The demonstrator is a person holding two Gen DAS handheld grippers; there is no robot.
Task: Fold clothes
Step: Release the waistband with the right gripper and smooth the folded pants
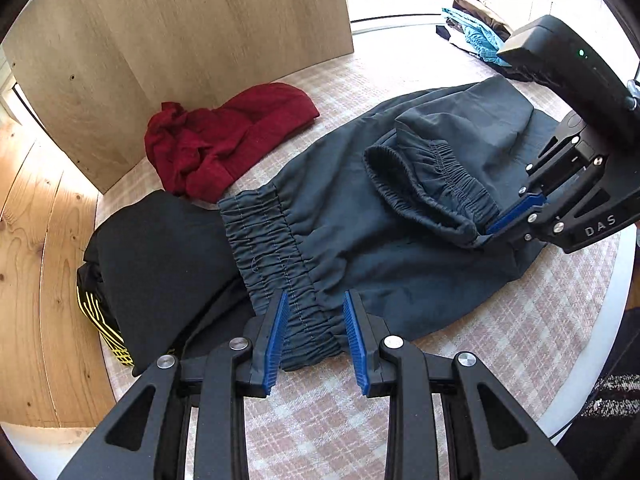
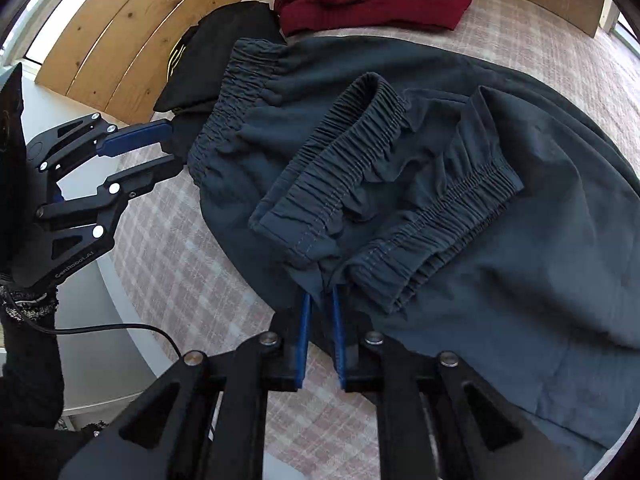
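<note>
Dark slate-blue trousers [image 1: 360, 216] lie folded over on a pink checked cloth, elastic waistband [image 1: 276, 264] toward my left gripper. My left gripper [image 1: 316, 334] is open, its blue pads on either side of the waistband end; it also shows in the right wrist view [image 2: 174, 144]. My right gripper [image 2: 320, 312] is shut on the trousers' elastic leg cuffs [image 2: 384, 184], which lie on top of the trousers. It also shows in the left wrist view [image 1: 508, 216], pinching the cuff [image 1: 432, 184].
A crumpled red garment [image 1: 224, 136] and a folded black garment with yellow print [image 1: 160, 264] lie beside the waistband. A wooden panel [image 1: 180, 40] stands behind. More folded clothes [image 1: 476, 28] sit at the far edge. The round table's white rim [image 2: 100, 312] carries a black cable.
</note>
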